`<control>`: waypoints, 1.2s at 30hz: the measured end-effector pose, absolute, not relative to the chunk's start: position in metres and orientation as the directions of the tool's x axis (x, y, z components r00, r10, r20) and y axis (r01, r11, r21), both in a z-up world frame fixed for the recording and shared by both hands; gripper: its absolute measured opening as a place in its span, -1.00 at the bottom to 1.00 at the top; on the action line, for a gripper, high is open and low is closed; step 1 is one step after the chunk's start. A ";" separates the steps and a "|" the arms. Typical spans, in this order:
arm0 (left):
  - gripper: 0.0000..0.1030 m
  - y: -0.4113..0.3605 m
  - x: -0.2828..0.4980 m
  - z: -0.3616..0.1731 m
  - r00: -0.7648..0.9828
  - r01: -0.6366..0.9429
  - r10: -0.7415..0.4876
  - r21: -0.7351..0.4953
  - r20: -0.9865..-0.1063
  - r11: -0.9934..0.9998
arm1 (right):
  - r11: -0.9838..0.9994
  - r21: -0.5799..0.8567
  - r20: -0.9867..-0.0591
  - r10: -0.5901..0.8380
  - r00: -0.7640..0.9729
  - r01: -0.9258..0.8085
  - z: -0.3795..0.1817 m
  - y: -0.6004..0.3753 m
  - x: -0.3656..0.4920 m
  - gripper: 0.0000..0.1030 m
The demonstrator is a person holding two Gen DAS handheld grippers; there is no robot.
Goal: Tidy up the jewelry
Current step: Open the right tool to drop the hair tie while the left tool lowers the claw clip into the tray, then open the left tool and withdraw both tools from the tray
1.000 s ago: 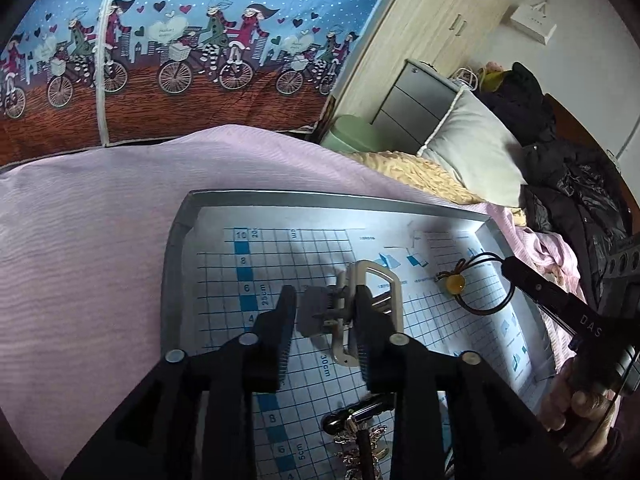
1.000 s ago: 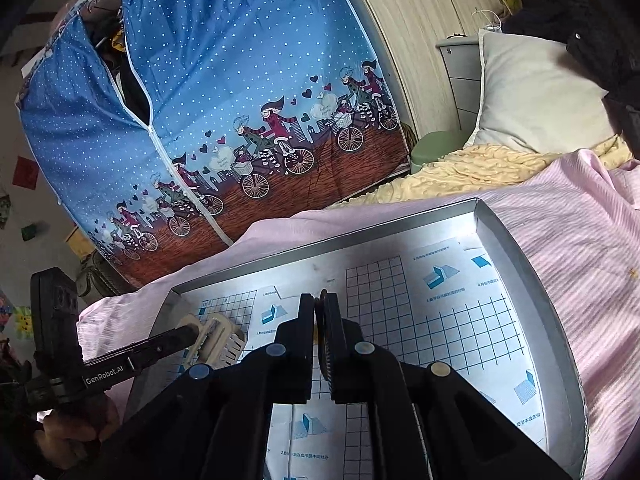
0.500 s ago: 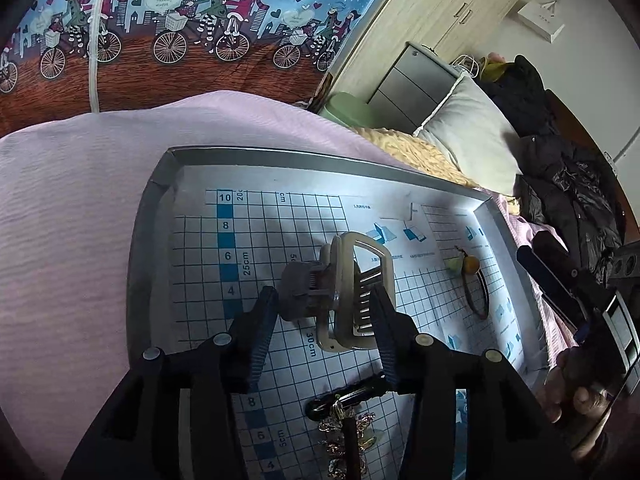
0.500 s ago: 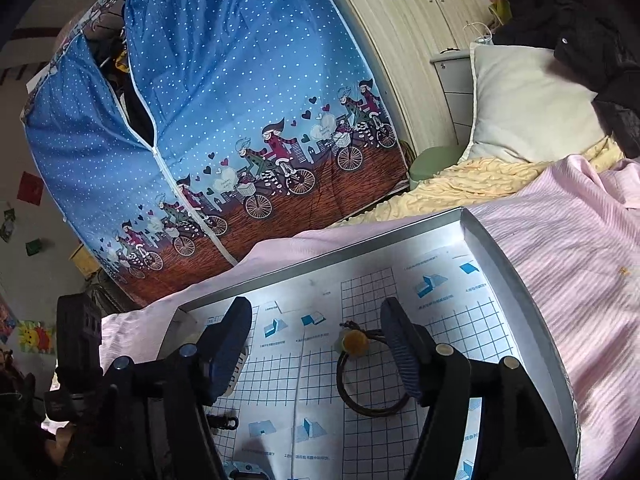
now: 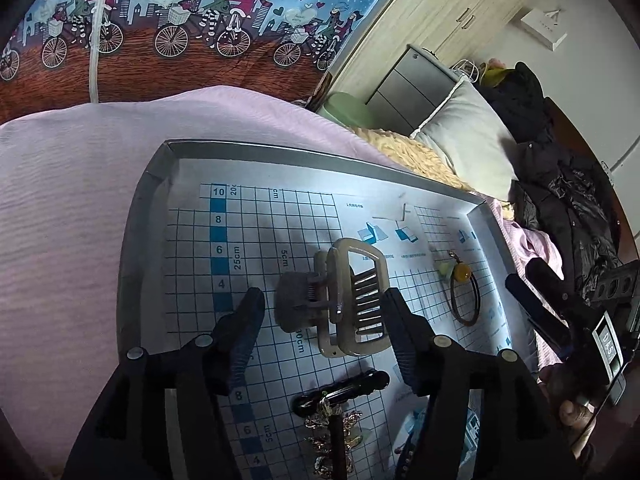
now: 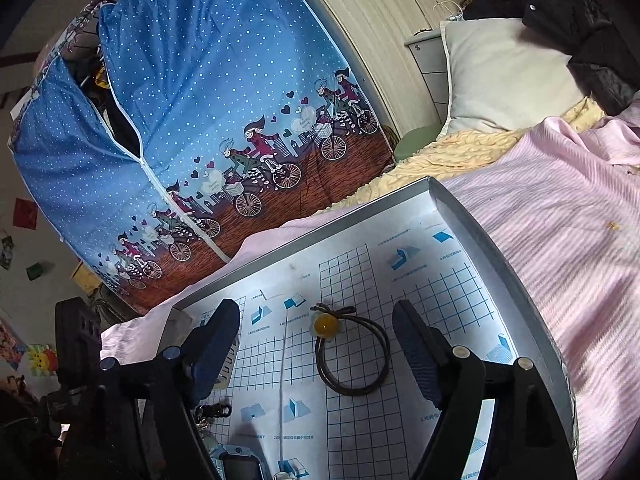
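Now both claws are open wide over the gray tray (image 5: 140,240) on the pink bed cover (image 5: 68,184). The left gripper (image 5: 324,320) holds nothing; the beige hair clip (image 5: 352,300) lies on the tray's grid sheet between its two fingers, not squeezed. The right gripper (image 6: 320,352) holds nothing too; the dark hair tie (image 6: 352,356) with a yellow bead lies flat between its fingers. A black clip (image 5: 340,392) and a gold chain (image 5: 332,432) lie nearer the left camera
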State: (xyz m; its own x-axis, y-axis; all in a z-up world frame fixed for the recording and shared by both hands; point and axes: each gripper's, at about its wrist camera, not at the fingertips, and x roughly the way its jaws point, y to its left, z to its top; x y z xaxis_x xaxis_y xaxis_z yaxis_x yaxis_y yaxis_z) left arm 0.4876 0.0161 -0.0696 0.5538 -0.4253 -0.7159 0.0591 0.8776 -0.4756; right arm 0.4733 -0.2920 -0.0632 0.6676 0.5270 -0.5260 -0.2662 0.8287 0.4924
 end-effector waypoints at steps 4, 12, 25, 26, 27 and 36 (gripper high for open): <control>0.13 0.009 0.490 -0.070 0.536 0.138 -0.494 -0.507 -0.685 0.851 | 0.806 0.528 -0.505 0.552 0.664 -0.268 -0.065 -0.291 0.470 0.53; 0.15 -0.010 0.493 -0.071 0.452 0.287 -0.636 -0.573 -0.625 0.767 | 0.793 0.545 -0.487 0.565 0.666 -0.273 -0.066 -0.292 0.467 0.54; 0.15 -0.040 0.484 -0.069 0.190 0.406 -0.767 -0.662 -0.613 0.630 | 0.798 0.524 -0.473 0.562 0.678 -0.297 -0.064 -0.291 0.463 0.55; 0.15 -0.041 0.481 -0.067 0.182 0.420 -0.770 -0.660 -0.612 0.623 | 0.801 0.518 -0.473 0.560 0.680 -0.300 -0.063 -0.290 0.463 0.55; 0.15 -0.043 0.477 -0.064 0.177 0.437 -0.770 -0.652 -0.613 0.619 | 0.802 0.514 -0.470 0.560 0.682 -0.303 -0.062 -0.290 0.462 0.55; 0.15 -0.020 0.465 -0.049 0.284 0.401 -0.749 -0.635 -0.599 0.660 | 0.819 0.485 -0.463 0.538 0.704 -0.307 -0.056 -0.290 0.450 0.55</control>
State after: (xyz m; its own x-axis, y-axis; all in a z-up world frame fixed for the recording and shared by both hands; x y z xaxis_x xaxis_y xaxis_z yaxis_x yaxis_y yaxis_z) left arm 0.4653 -0.0197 -0.0487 0.2837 -0.7487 -0.5991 0.4015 0.6601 -0.6349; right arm 0.4499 -0.2896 -0.0556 0.7041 0.5384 -0.4631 -0.3068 0.8187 0.4854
